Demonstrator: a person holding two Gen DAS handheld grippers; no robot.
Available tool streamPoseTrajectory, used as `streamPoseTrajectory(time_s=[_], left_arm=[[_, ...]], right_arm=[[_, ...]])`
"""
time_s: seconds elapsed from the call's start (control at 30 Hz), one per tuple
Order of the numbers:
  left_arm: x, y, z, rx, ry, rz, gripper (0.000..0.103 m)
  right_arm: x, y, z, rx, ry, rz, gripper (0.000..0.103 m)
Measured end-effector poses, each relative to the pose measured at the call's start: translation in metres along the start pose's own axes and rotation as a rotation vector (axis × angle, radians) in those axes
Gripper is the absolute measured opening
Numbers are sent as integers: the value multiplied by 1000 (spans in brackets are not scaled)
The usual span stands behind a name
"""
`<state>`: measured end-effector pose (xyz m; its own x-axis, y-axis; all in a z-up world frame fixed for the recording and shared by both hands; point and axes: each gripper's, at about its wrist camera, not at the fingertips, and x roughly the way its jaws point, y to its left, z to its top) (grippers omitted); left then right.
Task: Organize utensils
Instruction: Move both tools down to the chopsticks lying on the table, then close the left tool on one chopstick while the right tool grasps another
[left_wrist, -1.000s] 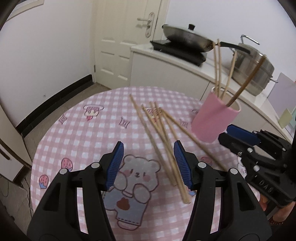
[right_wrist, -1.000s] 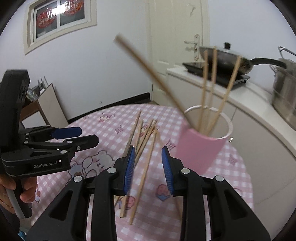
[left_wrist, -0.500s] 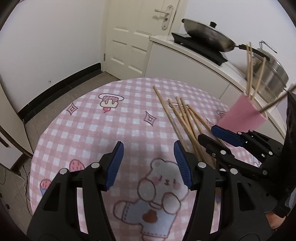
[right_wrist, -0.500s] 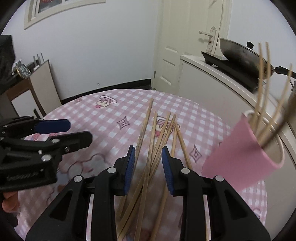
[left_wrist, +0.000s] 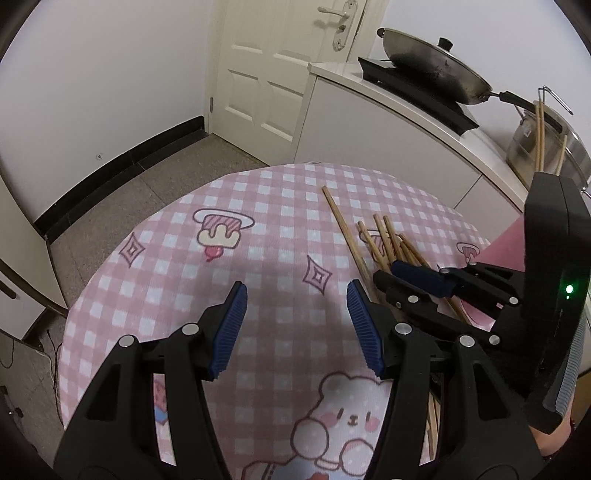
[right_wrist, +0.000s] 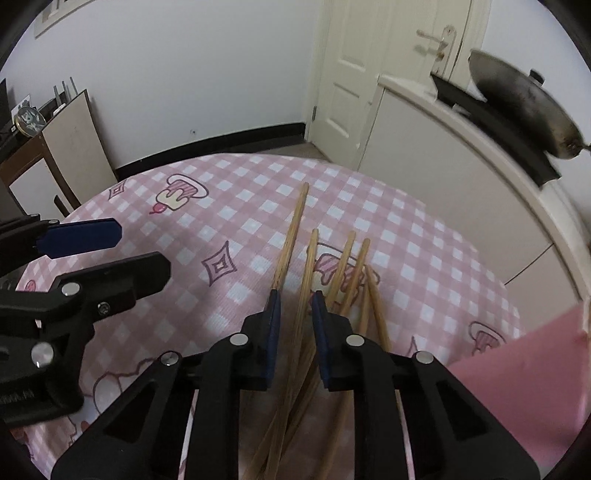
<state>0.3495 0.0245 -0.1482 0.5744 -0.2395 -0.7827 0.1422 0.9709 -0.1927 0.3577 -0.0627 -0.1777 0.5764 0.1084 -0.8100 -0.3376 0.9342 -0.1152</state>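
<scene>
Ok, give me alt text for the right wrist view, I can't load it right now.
The right claw has just been closing over a loose pile of wooden chopsticks on the pink checked tablecloth, with one chopstick running between its blue pads, though contact is not clear. The left claw hovers open at the left edge, and a pink cup sits at the right.

Bare cloth (left_wrist: 258, 266) left — chopsticks (right_wrist: 306, 266) right

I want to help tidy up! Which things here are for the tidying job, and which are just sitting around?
For the job: loose chopsticks on the table; pink cup; right gripper, its jaws just closing around one chopstick; left gripper.

Just around: wok, steel pot, door.
</scene>
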Motion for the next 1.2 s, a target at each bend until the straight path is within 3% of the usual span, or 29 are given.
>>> streamPoseTrajectory(time_s=[0.23, 0.5, 0.83, 1.0, 1.2], left_arm=[[18, -4, 7, -1, 35, 4, 56], [42, -11, 22, -28, 80, 0, 56], [69, -26, 39, -40, 109, 11, 56], [77, -35, 41, 1, 104, 64, 43], [78, -51, 43, 63, 92, 69, 22]], right_arm=[[7, -6, 5, 22, 23, 24, 4], [-8, -19, 2, 98, -64, -12, 4], [-5, -29, 4, 145, -94, -14, 4], [-4, -26, 2, 142, -92, -3, 4], [-2, -26, 3, 142, -85, 5, 4]])
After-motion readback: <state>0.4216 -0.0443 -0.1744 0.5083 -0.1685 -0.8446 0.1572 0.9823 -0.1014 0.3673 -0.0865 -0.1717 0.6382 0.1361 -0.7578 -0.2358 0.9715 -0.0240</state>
